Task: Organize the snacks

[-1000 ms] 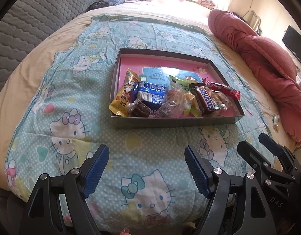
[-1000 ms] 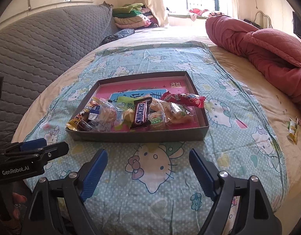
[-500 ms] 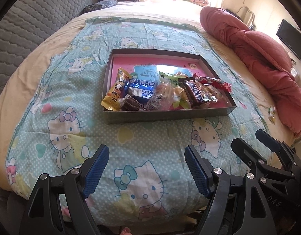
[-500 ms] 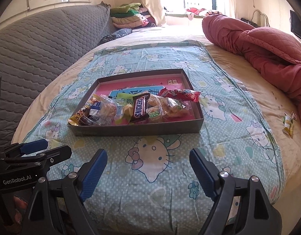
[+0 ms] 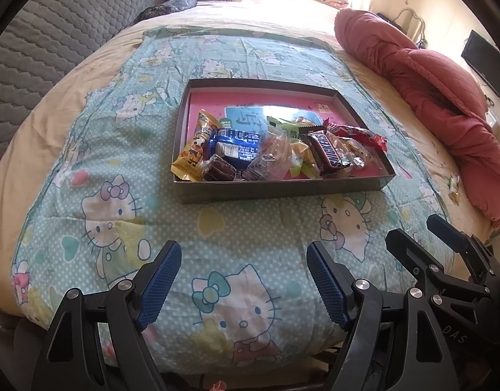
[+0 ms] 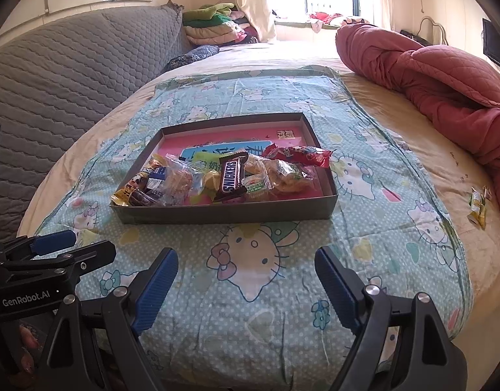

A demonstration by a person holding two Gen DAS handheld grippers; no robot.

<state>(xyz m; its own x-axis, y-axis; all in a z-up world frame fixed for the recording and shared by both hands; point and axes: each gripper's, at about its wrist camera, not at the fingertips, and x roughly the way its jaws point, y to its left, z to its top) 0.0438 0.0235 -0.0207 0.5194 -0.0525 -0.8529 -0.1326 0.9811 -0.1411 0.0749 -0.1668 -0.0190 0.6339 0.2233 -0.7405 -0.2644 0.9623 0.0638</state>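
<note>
Now both grippers sit farther from tray [image 5: 282, 192].

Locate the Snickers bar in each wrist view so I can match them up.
Left wrist: the Snickers bar lies right of centre in the snack pile, toward the tray's right end.
Right wrist: the Snickers bar stands propped near the middle of the pile, label facing the camera.
Shared landmark: the red wrapper just beyond it, to its right.

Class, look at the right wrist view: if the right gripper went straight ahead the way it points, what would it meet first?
Probably the near wall of the snack box. The right gripper is open above the Hello Kitty blanket; depth is unclear, so it might brush that first.
</note>
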